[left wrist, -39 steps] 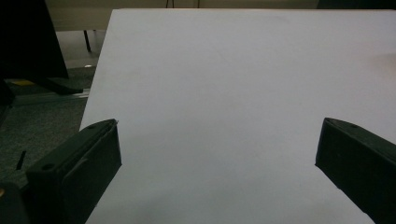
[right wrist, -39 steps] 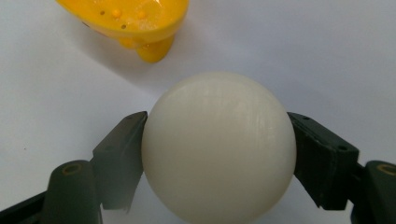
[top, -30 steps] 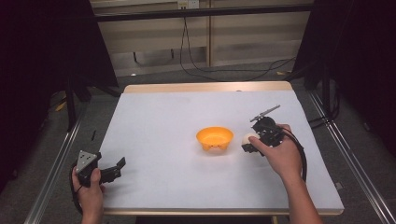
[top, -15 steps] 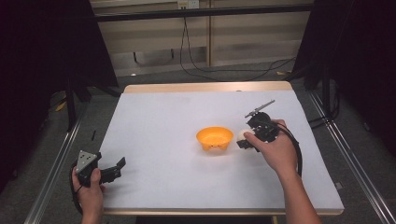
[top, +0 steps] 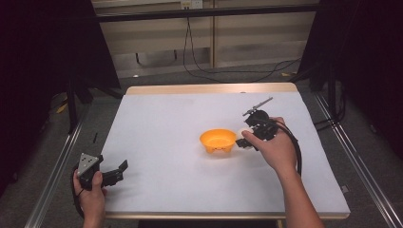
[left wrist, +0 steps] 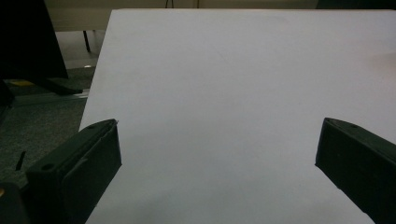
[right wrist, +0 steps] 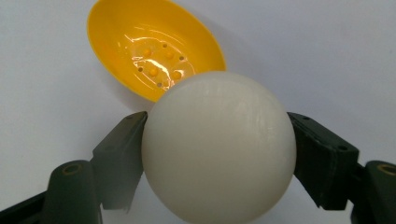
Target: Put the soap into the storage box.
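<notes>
High view above the table (top: 157,123), looking forward and down; gripper views low, close, sharing its white top.

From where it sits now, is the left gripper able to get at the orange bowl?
Probably yes: the left gripper has its jaws open and holds nothing, and bare table lies between it and the orange bowl. The right gripper holds a white ball beside the bowl.

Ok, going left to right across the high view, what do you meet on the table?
Left tongs, open, at the table's near left edge → orange bowl near the middle → white ball beside the bowl's right rim, clamped in the right tongs.
</notes>
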Demonstrator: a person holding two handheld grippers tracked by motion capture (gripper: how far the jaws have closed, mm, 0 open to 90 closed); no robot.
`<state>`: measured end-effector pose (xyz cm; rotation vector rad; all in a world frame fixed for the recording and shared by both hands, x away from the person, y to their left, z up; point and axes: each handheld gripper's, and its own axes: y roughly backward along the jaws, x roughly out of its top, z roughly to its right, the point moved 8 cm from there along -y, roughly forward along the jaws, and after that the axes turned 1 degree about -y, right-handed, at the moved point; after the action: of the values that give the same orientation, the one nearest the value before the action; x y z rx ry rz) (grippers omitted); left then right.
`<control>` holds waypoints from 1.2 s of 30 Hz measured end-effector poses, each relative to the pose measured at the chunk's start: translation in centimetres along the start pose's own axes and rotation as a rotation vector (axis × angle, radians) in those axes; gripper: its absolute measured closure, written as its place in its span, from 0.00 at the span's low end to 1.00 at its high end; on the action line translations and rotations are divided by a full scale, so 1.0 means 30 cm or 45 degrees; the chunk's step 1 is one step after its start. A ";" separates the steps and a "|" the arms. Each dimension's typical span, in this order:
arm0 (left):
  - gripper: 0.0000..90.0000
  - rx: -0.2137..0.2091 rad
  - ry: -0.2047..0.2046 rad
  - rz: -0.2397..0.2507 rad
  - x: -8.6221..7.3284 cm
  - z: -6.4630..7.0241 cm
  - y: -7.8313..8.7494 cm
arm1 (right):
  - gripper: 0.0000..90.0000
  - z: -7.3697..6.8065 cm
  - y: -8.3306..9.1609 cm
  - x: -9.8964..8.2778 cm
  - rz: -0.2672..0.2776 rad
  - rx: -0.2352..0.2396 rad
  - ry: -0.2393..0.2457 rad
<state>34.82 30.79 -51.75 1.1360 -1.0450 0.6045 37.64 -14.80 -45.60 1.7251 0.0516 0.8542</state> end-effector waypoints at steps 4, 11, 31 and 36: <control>0.00 -0.002 0.007 0.003 0.000 0.001 0.000 | 0.27 -0.008 -0.009 0.008 -0.003 0.002 0.001; 0.00 -0.002 0.007 0.003 0.001 0.001 0.000 | 0.27 -0.025 -0.025 0.031 -0.006 0.014 0.015; 0.00 0.000 0.008 0.002 0.000 0.000 0.001 | 0.27 -0.084 -0.086 0.105 -0.017 0.048 0.047; 0.00 0.000 0.007 0.003 0.001 -0.001 0.001 | 0.27 -0.092 -0.099 0.120 -0.021 0.045 0.047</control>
<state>34.82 30.82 -51.73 1.1325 -1.0416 0.6092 39.87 -9.88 -46.07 1.7399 0.1063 0.8775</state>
